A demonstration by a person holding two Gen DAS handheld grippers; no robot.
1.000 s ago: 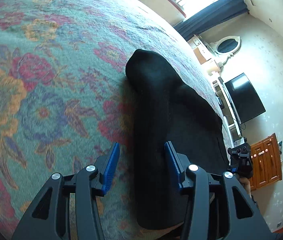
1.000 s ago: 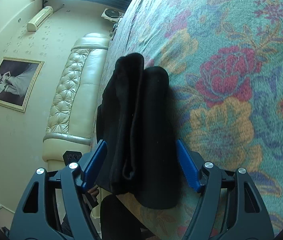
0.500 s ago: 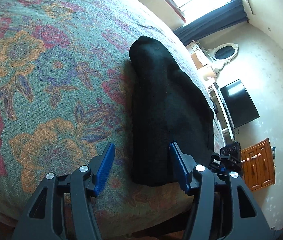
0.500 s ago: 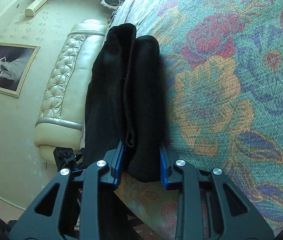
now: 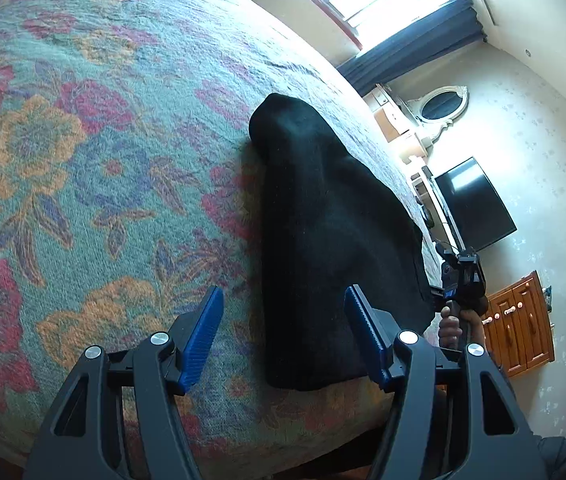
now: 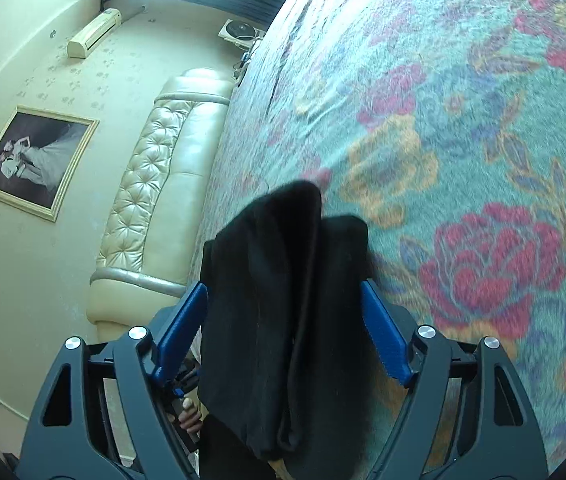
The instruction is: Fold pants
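Black pants, a thick, matte bundle folded into long rolls, lie near the edge of a bed under a nubby floral bedspread. The left gripper stands with jaws apart beside the bundle's near end; the right gripper straddles the opposite end, jaws wide and gripping nothing. The soft layers could likely slump open or slide off the bed edge if nudged unevenly.

Black pants, green floral bedspread
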